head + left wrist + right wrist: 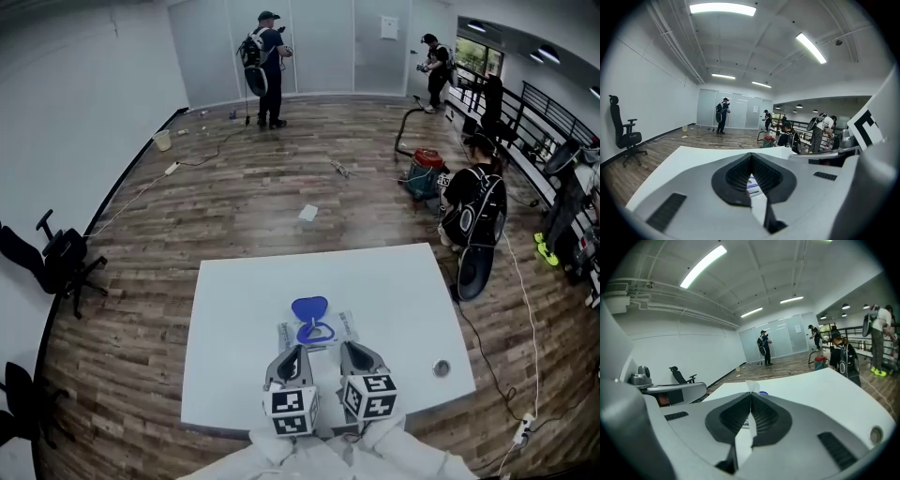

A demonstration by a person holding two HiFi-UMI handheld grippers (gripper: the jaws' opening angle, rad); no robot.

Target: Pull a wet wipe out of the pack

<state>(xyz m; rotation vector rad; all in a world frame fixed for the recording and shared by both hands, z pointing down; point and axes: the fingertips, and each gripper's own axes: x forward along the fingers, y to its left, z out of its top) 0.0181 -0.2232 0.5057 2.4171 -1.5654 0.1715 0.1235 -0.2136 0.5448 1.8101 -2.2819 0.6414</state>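
Observation:
The wet wipe pack (pixel 316 330) lies near the front of the white table (pixel 234 309), its blue lid (pixel 309 307) flipped open away from me. My left gripper (pixel 298 351) sits at the pack's near left edge. In the left gripper view its jaws (pixel 751 158) meet at the tips, with the printed pack (pixel 753 186) between them. My right gripper (pixel 345 347) is at the pack's near right side. In the right gripper view it (pixel 751 395) is shut on a thin white wipe (pixel 751 386) that sticks up past the tips.
A small round metal fitting (pixel 442 368) sits in the table near its right front corner. The table's front edge is just under my hands. Three people stand or crouch on the wooden floor beyond the table. A black office chair (pixel 61 258) is at the left wall.

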